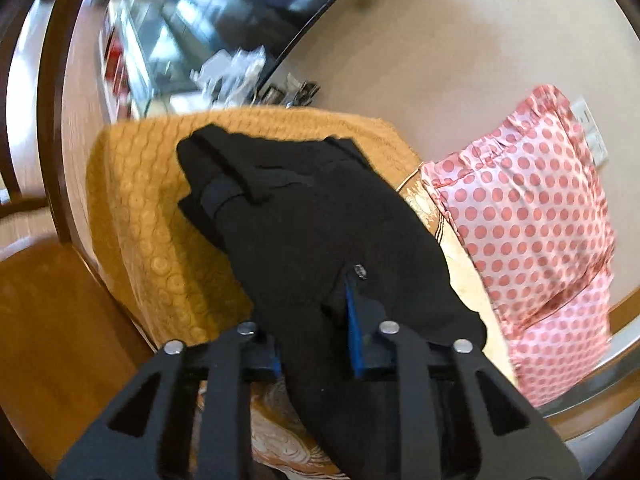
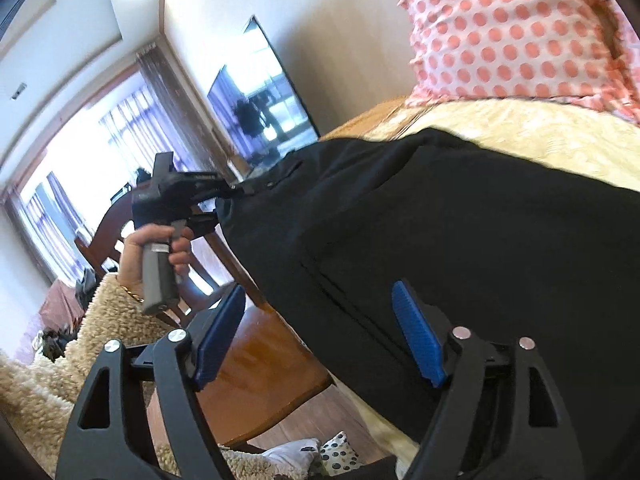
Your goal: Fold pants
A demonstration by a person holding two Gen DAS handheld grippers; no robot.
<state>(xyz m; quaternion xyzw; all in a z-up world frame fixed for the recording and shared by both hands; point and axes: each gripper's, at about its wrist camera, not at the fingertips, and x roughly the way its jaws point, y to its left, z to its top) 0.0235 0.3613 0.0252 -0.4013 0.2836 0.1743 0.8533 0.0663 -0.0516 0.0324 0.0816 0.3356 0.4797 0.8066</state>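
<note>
Black pants (image 1: 316, 220) lie bunched on an orange textured cover (image 1: 136, 208). My left gripper (image 1: 316, 344) is shut on a fold of the pants near a small metal button (image 1: 361, 270); cloth fills the space between its blue pads. In the right wrist view the pants (image 2: 460, 240) spread over a cream bed cover (image 2: 540, 136). My right gripper (image 2: 320, 332) is open, its right pad (image 2: 420, 336) against the cloth and its left pad (image 2: 218, 336) off the edge. The left gripper (image 2: 236, 190) shows there, held by a hand, clamped on the pants' far edge.
A pink polka-dot pillow (image 1: 532, 216) lies to the right, and it shows at the top of the right wrist view (image 2: 512, 28). A wooden chair (image 2: 248, 356) stands beside the bed. A TV (image 2: 260, 92) hangs on the wall. A fleece sleeve (image 2: 60, 360) is at lower left.
</note>
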